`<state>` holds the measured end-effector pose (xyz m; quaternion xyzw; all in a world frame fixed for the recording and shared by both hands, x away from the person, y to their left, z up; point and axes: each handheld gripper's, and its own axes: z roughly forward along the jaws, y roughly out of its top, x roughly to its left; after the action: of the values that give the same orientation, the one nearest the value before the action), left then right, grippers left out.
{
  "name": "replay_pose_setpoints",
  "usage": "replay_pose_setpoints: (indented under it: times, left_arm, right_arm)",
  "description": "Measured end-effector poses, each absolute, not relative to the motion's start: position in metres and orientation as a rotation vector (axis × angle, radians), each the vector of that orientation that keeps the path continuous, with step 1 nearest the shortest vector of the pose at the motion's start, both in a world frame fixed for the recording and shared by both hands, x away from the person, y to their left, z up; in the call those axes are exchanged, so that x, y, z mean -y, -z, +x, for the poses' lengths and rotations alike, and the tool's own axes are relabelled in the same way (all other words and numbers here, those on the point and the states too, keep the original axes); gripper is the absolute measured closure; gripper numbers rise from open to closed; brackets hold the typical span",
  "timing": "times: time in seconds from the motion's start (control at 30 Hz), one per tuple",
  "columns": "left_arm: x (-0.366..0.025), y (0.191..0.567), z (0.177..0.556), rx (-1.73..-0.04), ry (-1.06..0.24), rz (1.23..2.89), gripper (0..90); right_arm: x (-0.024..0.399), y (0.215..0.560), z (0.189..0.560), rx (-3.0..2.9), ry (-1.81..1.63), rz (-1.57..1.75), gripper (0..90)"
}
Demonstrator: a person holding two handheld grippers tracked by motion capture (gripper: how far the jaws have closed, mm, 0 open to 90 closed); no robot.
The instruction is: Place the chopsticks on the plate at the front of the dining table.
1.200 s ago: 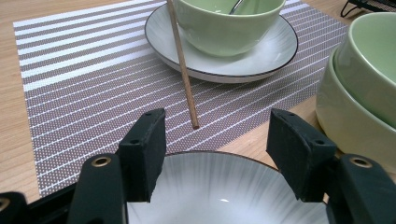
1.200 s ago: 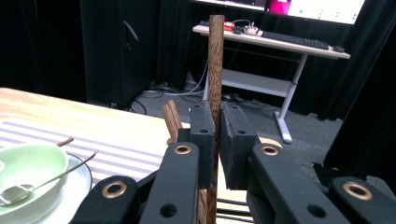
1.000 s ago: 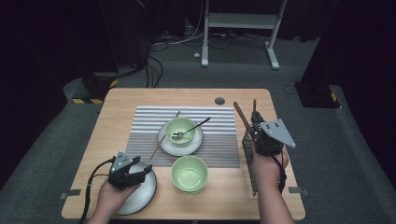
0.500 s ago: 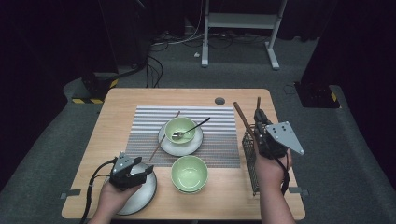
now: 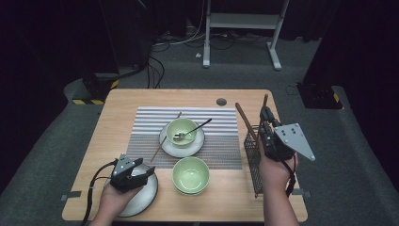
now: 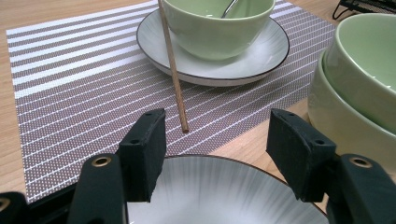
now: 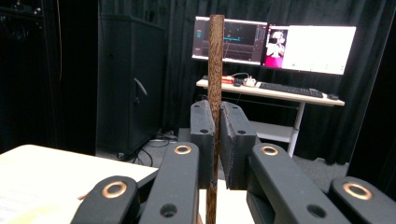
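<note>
Far bowl: green bowl (image 5: 181,131) sitting on a plate (image 5: 195,147) on the striped mat (image 5: 146,123), with a spoon (image 5: 193,130) resting in it, handle poking out over the rim.
Near bowls: two more green ones stacked (image 5: 190,175) on the tabletop (image 5: 117,113), just off the mat's front edge.
Wire basket: black mesh caddy (image 5: 252,155) at the right edge, one dark chopstick (image 5: 245,121) leaning out of it.
Loose stick: lighter chopstick (image 6: 172,60) lying on the mat, leaning against the far plate.
My right tongs (image 7: 214,135): clamped tight on a dark wooden chopstick (image 7: 215,70), held upright above the basket, stick running right between the pads.
My left tongs (image 6: 212,144): spread apart, gripping nothing, hovering over a grey plate (image 6: 219,191) at the front left corner.
</note>
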<state>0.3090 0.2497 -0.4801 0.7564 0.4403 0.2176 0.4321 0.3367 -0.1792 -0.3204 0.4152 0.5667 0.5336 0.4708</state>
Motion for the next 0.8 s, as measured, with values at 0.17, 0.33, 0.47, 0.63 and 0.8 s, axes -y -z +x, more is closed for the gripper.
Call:
replay_pose_setpoints:
  times: [0.17,0.33,0.47,0.63,0.8]
  left_arm:
    - [-0.250,0.479,0.309,-1.093,-0.549,1.879,38.0]
    - [-0.250,0.479,0.308,-1.094,-0.550,1.874,38.1]
    - [-0.251,0.479,0.308,-1.094,-0.551,1.871,38.2]
    - [-0.251,0.478,0.308,-1.092,-0.554,1.870,38.2]
    - [-0.252,0.477,0.307,-1.093,-0.552,1.862,38.2]
  right_arm:
    - [0.180,0.314,0.333,-1.368,-1.326,1.004,84.4]
    - [0.178,0.307,0.330,-1.350,-1.347,0.986,84.4]
    - [0.177,0.302,0.328,-1.339,-1.359,0.974,84.4]
    - [0.175,0.297,0.326,-1.336,-1.362,0.961,84.4]
    - [0.172,0.292,0.323,-1.332,-1.369,0.945,84.4]
